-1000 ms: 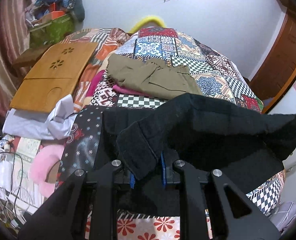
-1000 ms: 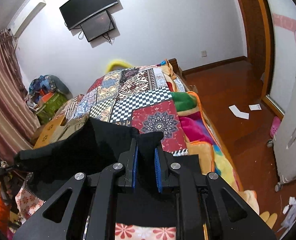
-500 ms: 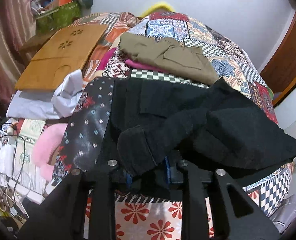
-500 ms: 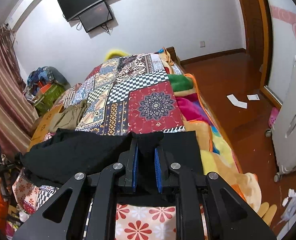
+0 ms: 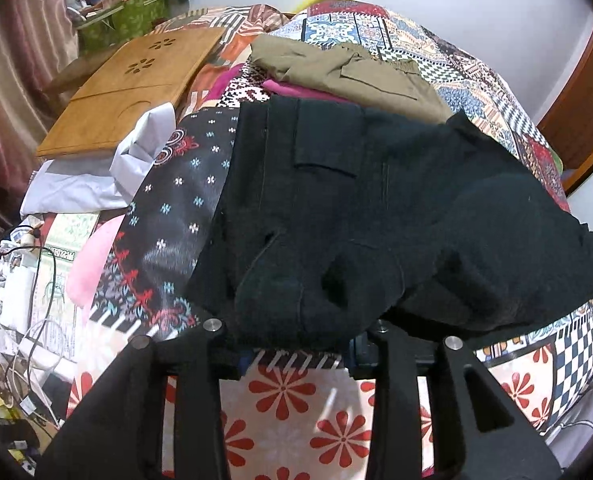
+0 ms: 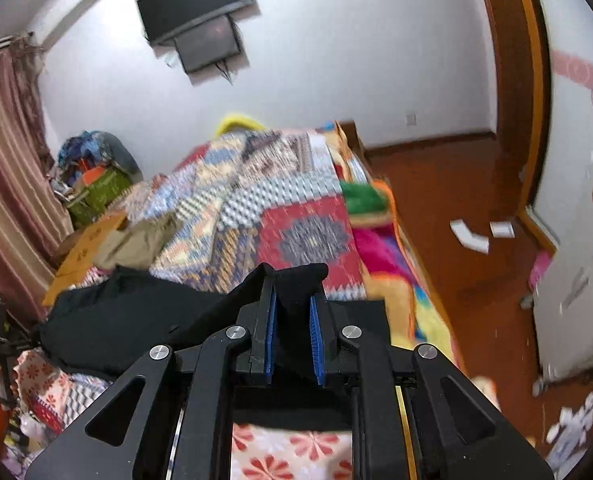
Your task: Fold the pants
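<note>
The black pants (image 5: 376,208) lie across the patterned bed quilt (image 5: 376,28), one half doubled over the other. My left gripper (image 5: 300,354) is at their near hem with its jaws opening. The hem rests loosely over the gap between them, and the blue pads (image 5: 354,356) stand wide apart without pressing it. In the right wrist view my right gripper (image 6: 292,296) is shut on a raised corner of the black pants (image 6: 128,320), and the cloth stretches away to the left. That view is blurred.
Folded olive pants (image 5: 348,72) sit on pink cloth farther up the bed. A wooden lap tray (image 5: 132,88), white cloth (image 5: 96,176) and cables (image 5: 28,320) lie to the left. To the right of the bed are wooden floor (image 6: 456,200) and a white appliance (image 6: 576,280).
The left gripper has sunk toward the bed, laying the lifted pants down over themselves, and its jaws have spread. The right gripper stays shut on its corner.
</note>
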{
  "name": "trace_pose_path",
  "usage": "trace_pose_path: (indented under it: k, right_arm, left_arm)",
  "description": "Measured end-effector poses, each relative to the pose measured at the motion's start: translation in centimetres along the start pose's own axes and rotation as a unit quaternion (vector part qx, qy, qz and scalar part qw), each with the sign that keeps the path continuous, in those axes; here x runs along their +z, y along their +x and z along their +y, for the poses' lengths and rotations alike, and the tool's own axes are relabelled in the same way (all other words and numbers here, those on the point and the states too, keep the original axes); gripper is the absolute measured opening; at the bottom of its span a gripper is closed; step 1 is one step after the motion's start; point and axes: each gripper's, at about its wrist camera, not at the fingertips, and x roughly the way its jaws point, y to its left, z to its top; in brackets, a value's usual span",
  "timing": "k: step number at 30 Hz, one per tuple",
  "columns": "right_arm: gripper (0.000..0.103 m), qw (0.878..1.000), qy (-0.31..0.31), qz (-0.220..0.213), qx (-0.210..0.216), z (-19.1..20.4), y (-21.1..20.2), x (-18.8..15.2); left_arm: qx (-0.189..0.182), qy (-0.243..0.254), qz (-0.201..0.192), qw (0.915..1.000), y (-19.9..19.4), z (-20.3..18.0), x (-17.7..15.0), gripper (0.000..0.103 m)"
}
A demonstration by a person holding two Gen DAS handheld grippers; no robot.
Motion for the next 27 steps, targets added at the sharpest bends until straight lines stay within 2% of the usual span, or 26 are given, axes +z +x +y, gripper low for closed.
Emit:
trace_pose_path:
  k: [9,15,19,22,24,27]
  right_arm:
    - [0.014,0.996,0.047,0.081,0.0,-3.5,0.9,-5.1]
    - [0.018,0.994,0.065,0.091,0.02,-4.4,0.3,-5.2]
    - [0.019,0.992,0.059,0.105,0.021,-4.5,0.0,-5.2]
    - [0.022,0.992,0.054,0.112,0.022,-4.9,-0.4,-5.4]
    - [0.023,0.992,0.05,0.118,0.016,-5.3,-0.7,-5.6]
    - [0.025,0.991,0.042,0.127,0.009,-5.9,-1.0,-5.6]
  left_arm:
    - [0.024,0.004,0.027,0.9993,-1.9,0.0,-1.5,0.039]
    - [0.028,0.003,0.009,0.9996,-5.7,-0.8,-1.1,0.039]
    - [0.028,0.027,-0.02,0.999,-8.2,-3.4,0.8,0.039]
    - [0.015,0.054,-0.046,0.9974,-9.7,-6.9,3.1,0.04]
    - [0.003,0.073,-0.06,0.9955,-10.0,-9.5,4.5,0.046]
    - [-0.022,0.099,-0.074,0.9921,-9.6,-13.7,6.4,0.05]
